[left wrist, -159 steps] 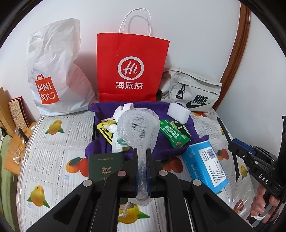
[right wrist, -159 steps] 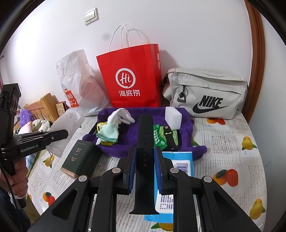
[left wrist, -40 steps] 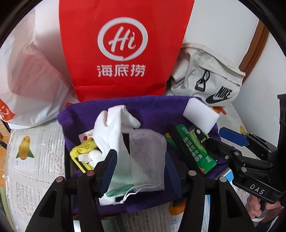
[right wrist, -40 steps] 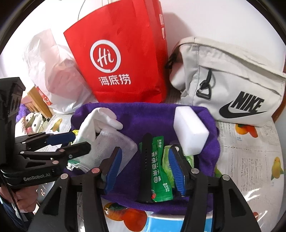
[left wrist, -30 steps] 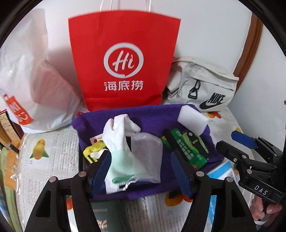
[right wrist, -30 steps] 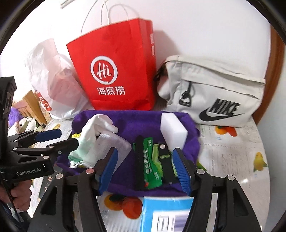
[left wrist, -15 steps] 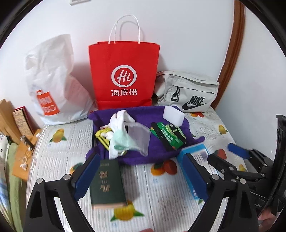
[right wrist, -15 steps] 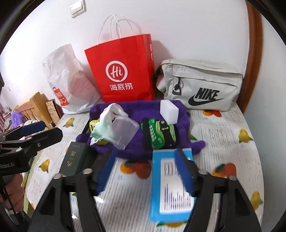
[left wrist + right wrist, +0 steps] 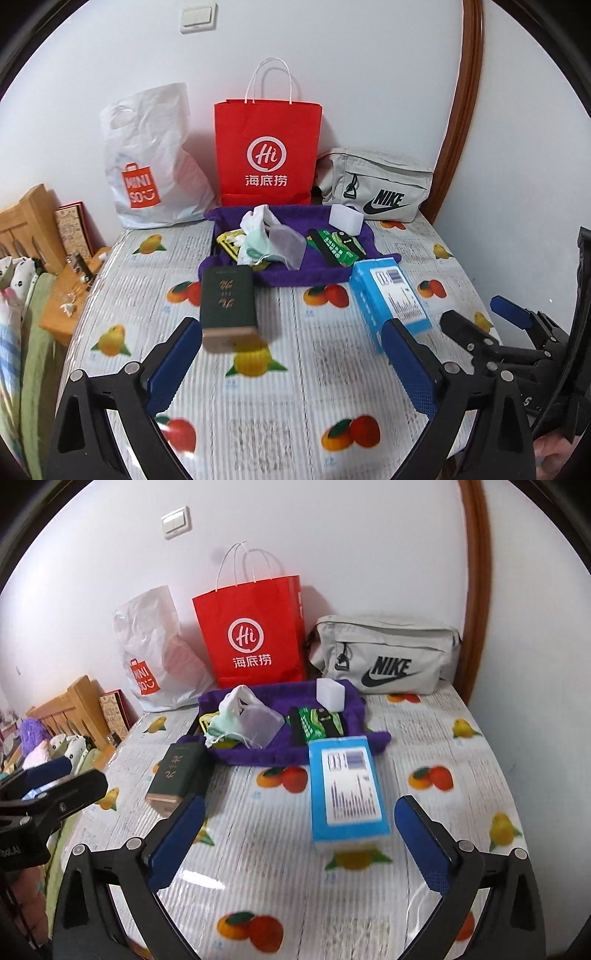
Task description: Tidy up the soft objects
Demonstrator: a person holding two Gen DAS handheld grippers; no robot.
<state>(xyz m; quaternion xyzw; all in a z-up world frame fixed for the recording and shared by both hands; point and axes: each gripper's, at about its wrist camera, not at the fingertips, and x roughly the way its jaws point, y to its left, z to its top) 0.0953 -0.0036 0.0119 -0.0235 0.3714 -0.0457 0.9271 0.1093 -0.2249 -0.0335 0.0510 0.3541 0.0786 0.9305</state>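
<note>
A purple cloth (image 9: 295,275) (image 9: 258,755) lies at the back of the table. On it lie a white glove (image 9: 255,221) (image 9: 231,701), a mesh pouch (image 9: 288,247) (image 9: 260,723), a black strap (image 9: 321,247) (image 9: 295,725), a green packet (image 9: 338,253) (image 9: 314,727) and a white sponge block (image 9: 345,219) (image 9: 330,694). My left gripper (image 9: 291,363) is open and empty, well in front of the cloth. My right gripper (image 9: 299,840) is open and empty, near the blue tissue pack (image 9: 345,790) (image 9: 389,299).
A green booklet (image 9: 228,304) (image 9: 175,773) lies left of the cloth. A red paper bag (image 9: 267,153), a white plastic bag (image 9: 147,162) and a grey Nike bag (image 9: 376,194) stand against the wall. A wooden bed frame (image 9: 26,229) is at the left.
Both grippers let go of the mesh pouch and the black strap on the purple cloth, opened wide and drew back toward the table's near side.
</note>
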